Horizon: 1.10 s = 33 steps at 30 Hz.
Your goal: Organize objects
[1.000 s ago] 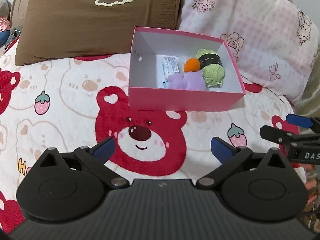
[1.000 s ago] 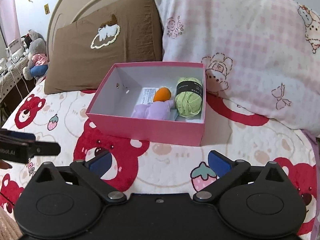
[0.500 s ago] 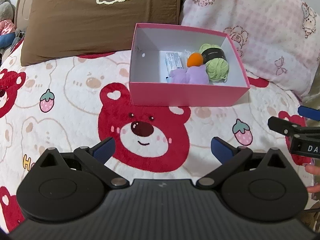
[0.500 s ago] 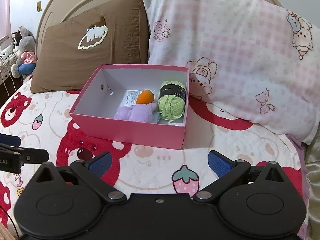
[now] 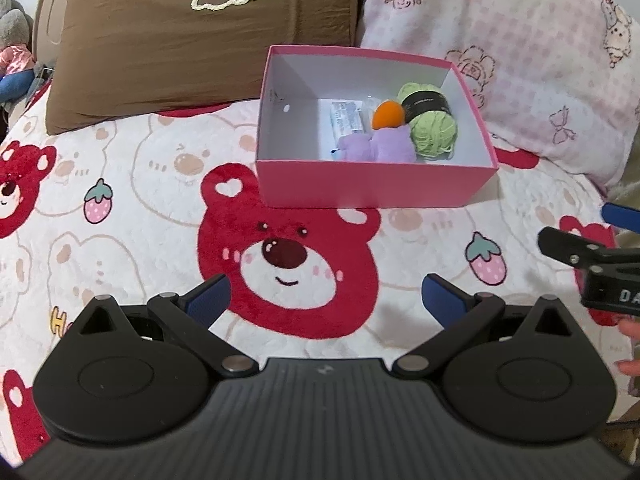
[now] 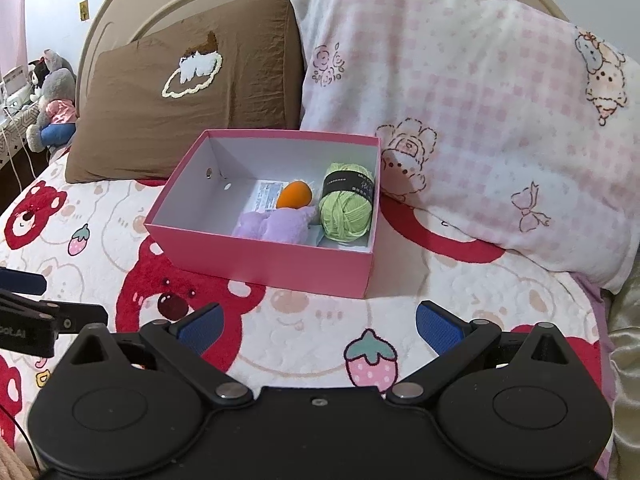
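A pink box [image 5: 372, 190] [image 6: 264, 258] stands on the bed. In it lie a green yarn ball [image 5: 434, 128] [image 6: 347, 210], an orange ball [image 5: 387, 114] [image 6: 294, 195], a purple plush [image 5: 376, 147] [image 6: 276, 226] and a white packet [image 5: 346, 118] [image 6: 266, 194]. My left gripper [image 5: 325, 298] is open and empty, well short of the box. My right gripper [image 6: 318, 326] is open and empty, also short of the box. The right gripper also shows at the right edge of the left wrist view [image 5: 580, 236]; the left gripper shows at the left edge of the right wrist view [image 6: 48, 300].
The bear-print blanket [image 5: 140, 208] covers the bed. A brown pillow [image 5: 192, 40] and a pink checked pillow [image 6: 480, 120] lean on the headboard behind the box. Plush toys [image 6: 52, 100] sit beyond the bed's far left.
Both grippers have drawn back from the box and shifted slightly. Both stay open and empty. The box and its contents have not moved.
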Available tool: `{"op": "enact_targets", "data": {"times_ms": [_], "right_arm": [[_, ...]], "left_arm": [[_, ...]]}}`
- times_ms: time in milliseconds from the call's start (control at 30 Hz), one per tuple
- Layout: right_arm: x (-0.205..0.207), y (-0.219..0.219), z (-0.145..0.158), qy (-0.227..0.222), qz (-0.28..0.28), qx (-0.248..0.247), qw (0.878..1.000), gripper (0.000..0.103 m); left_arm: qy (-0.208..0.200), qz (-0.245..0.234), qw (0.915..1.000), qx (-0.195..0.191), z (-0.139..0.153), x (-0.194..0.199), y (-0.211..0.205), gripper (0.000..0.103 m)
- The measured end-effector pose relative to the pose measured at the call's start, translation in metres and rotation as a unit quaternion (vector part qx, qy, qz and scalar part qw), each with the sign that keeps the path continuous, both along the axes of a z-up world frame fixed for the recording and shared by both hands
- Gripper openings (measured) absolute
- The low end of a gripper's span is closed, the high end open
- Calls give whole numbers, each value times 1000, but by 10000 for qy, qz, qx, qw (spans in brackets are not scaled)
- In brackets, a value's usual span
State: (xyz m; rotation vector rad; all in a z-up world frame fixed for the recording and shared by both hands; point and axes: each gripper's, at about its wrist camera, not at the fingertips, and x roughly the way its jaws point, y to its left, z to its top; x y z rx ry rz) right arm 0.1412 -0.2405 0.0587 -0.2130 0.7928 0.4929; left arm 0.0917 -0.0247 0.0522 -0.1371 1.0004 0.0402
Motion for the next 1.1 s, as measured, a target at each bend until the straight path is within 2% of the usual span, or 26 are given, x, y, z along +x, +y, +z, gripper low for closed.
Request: {"op": "enact_targets", "data": {"times_ms": [233,1100], "right_arm": [[1,-1,0,-51,-30,-59,10000,103],[1,-6,1,-2,-198,36,9998,103]], "left_arm": [[22,-3,10000,-94,0,1,2,103],[49,23,10000,-10,1,2,0,103]]}}
